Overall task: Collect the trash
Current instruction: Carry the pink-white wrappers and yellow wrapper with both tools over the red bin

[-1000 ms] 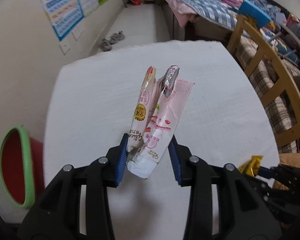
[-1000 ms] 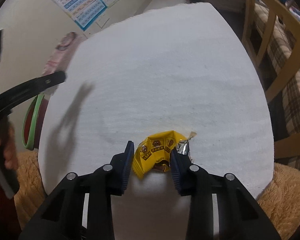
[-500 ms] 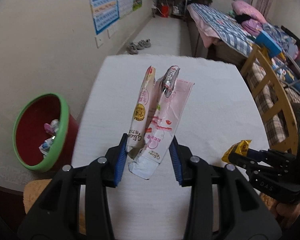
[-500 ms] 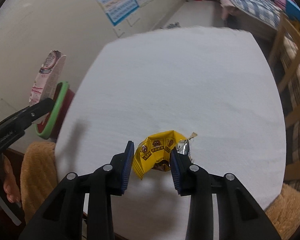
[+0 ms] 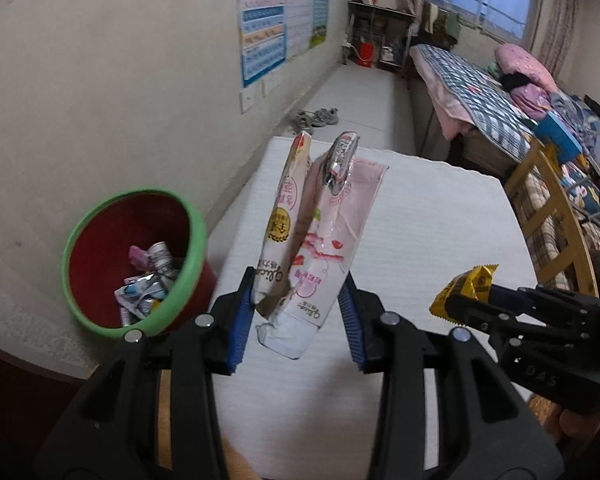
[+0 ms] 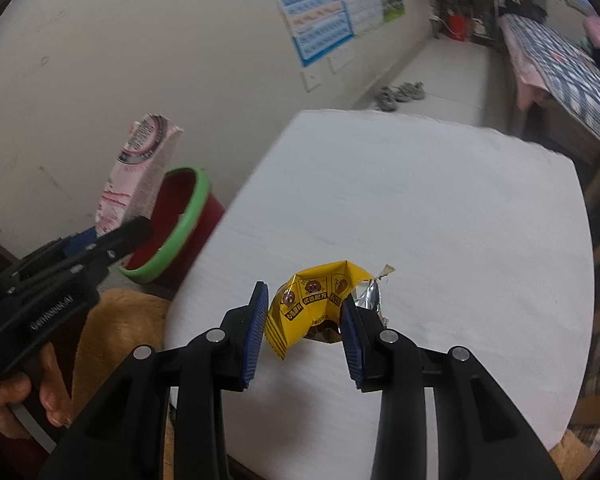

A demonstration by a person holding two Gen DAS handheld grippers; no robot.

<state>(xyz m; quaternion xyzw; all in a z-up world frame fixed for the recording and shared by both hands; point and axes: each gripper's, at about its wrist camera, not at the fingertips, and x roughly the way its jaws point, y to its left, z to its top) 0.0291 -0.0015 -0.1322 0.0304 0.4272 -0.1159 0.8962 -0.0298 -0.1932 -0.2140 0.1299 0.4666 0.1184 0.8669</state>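
Bin nearer than before (left), pink carton clamped, yellow wrapper clamped

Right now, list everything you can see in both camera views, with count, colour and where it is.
pink wrapper: 1, pink and white, clamped upright in the left gripper, raised over the table
yellow wrapper: 1, yellow with silver lining, clamped in the right gripper
trash bin: 1, red with green rim, on the floor left of the table, wrappers already inside
table: 1, white cloth top
wall chart: blue and white, on the left wall
shoes: 1 pair, grey, on the floor beyond the table
bed: 1, blue checked cover, far right
wooden chair: 1, light wood, right of the table
left gripper: black, blue pads
right gripper: black, blue pads
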